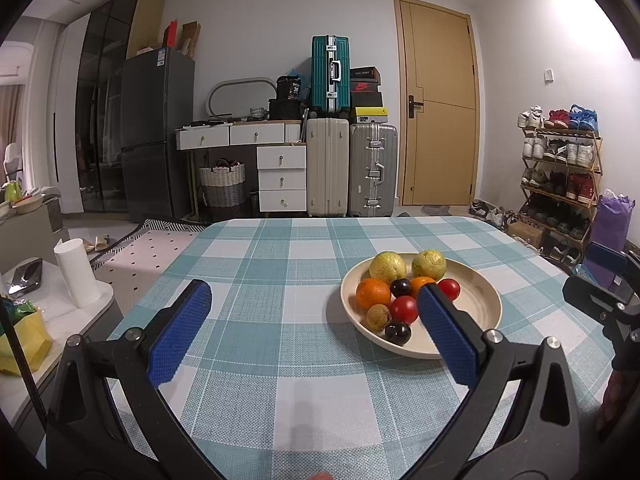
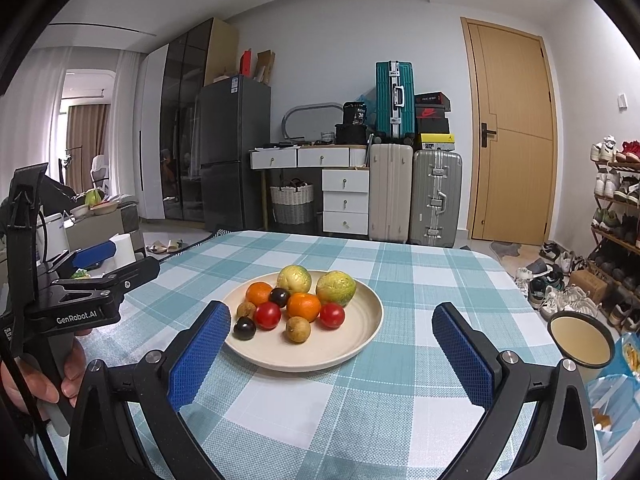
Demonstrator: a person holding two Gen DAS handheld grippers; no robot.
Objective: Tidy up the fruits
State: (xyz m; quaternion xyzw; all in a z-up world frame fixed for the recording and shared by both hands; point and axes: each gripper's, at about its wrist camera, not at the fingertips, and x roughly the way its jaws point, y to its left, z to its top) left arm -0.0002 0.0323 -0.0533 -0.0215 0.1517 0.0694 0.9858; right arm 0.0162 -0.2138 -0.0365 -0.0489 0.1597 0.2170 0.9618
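White "GenRobot.AI" lettering is showing on the left gripper (image 2: 100, 256), seen from the right wrist. A cream plate (image 2: 356, 344) is sitting mid-table on the checked tablecloth (image 2: 400, 400), holding oranges (image 2: 303, 306), tomatoes (image 2: 267, 315), dark plums (image 2: 244, 328) and green-yellow fruits (image 2: 335, 288). Both grippers, the right gripper (image 2: 332, 360) included, are gaping wide, holding nothing.

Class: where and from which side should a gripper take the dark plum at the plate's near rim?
Grip the dark plum across its round middle, from above: it lies low on the plate, touching a red fruit.
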